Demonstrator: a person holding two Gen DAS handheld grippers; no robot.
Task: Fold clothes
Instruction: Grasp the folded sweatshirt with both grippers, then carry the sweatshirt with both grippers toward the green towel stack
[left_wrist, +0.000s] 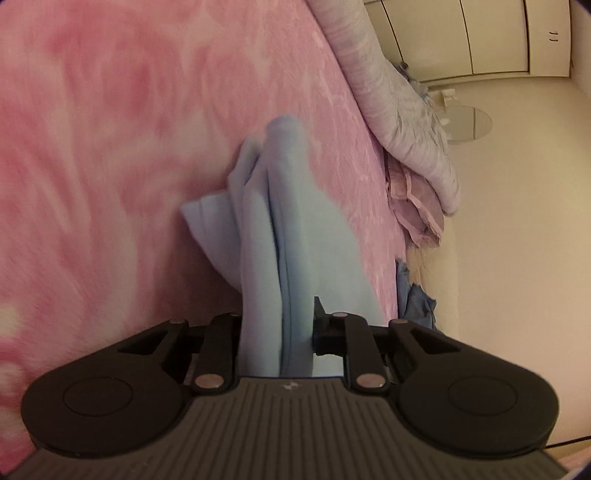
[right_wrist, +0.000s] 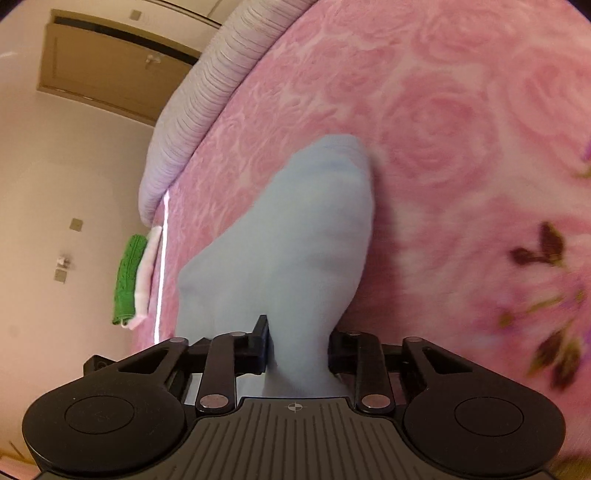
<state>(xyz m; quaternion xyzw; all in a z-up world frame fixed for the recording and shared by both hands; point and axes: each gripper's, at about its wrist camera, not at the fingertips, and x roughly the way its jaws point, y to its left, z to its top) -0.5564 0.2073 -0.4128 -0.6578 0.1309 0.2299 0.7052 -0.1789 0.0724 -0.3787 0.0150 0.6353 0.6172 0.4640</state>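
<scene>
The big bed (left_wrist: 110, 147) wears a pink cover with roses, and it fills most of both views. In the left view a gray quilt (left_wrist: 402, 122) lies along the bed's edge at 1 o'clock. A cream floor (left_wrist: 517, 221) and cupboard doors (left_wrist: 480, 37) sit at 2 o'clock. In the right view a brown door (right_wrist: 110, 62) is at 10 o'clock, and a green and white folded cloth (right_wrist: 133, 277) hangs by the bed's edge at 9 o'clock.

The light blue cloth (left_wrist: 280, 229) is bunched up and hangs toward the bed. The left tool (left_wrist: 277, 332) is clamped tight on one part of it. The right tool (right_wrist: 299, 347) squeezes another part of this blue cloth (right_wrist: 295, 240). A small dark blue cloth (left_wrist: 415, 299) peeks out at the bed's edge at 4 o'clock.
</scene>
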